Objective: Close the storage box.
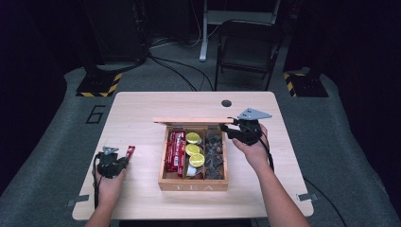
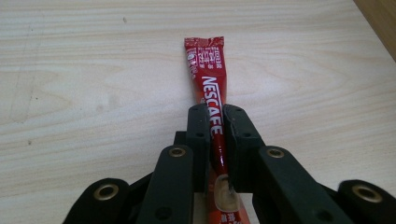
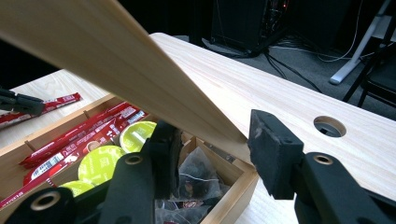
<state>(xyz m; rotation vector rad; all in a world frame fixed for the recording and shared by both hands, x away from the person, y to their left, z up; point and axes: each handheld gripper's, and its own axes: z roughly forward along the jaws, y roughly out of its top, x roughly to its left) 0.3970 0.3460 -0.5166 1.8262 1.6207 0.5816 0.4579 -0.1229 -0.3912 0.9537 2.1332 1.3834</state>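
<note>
**Lid propped, sachet pinched**

Left gripper (image 2: 215,140) clamped on red coffee sachet (image 2: 208,79) over bare table (image 1: 142,113), left of box (image 1: 193,185). Right gripper (image 3: 212,154) half spread around raised lid (image 3: 116,65) edge, propping it for access; contact unclear.

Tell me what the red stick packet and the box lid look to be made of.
Red stick packet: seemingly glossy plastic or foil film, judging by its sheen, crimped end and printed lettering.
Box lid: pale wood, matt and apparently unvarnished, with faint straight grain; solid or veneer cannot be told.
</note>
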